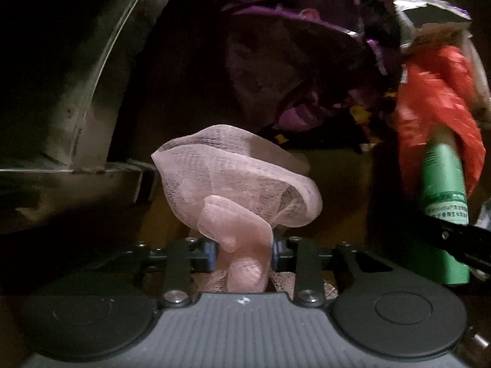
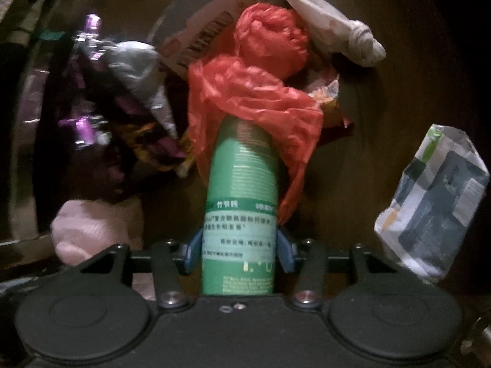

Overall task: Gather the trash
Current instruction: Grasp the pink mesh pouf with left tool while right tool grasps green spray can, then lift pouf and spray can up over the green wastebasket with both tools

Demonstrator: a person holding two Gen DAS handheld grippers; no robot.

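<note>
- Left gripper (image 1: 242,253): pads pinch the pink foam net (image 1: 236,181) at its twisted base; soft, weightless, crushes easily
- Right gripper (image 2: 239,253): blue pads clamp the green can (image 2: 242,184) low on its body; rigid, smooth, likely slippery
- Beyond: red plastic bag (image 2: 254,98) and purple wrappers (image 1: 307,46) heaped together; limp, best taken at a fold

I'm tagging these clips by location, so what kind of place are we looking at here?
Probably a dim indoor floor strewn with litter: a red plastic bag, a purple wrapper, a crumpled packet.
</note>
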